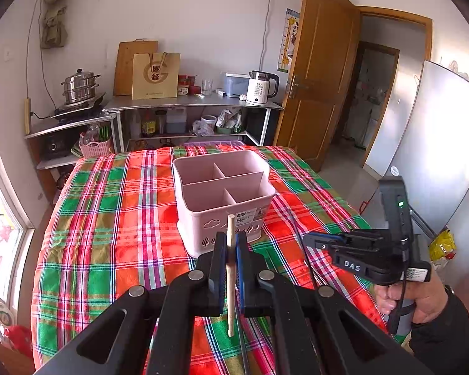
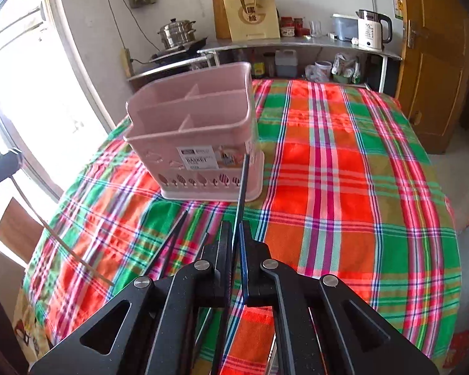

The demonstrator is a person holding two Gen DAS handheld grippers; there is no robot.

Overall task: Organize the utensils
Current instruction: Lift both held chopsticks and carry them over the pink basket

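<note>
A pink utensil basket (image 1: 223, 193) with several empty compartments stands on the plaid tablecloth; it also shows in the right wrist view (image 2: 197, 131). My left gripper (image 1: 231, 243) is shut on a light wooden chopstick (image 1: 230, 275), held upright just in front of the basket. My right gripper (image 2: 236, 231) is shut on a dark chopstick (image 2: 242, 187) that points toward the basket's front wall. The right gripper also shows in the left wrist view (image 1: 312, 240), to the right of the basket. More dark chopsticks (image 2: 168, 243) lie on the cloth near the front.
The table (image 2: 344, 187) has a red, green and orange plaid cloth. Behind it stand metal shelves (image 1: 190, 103) with a kettle, a steamer pot, jars and a paper bag. A wooden door (image 1: 319, 72) and a fridge (image 1: 437, 143) are at the right.
</note>
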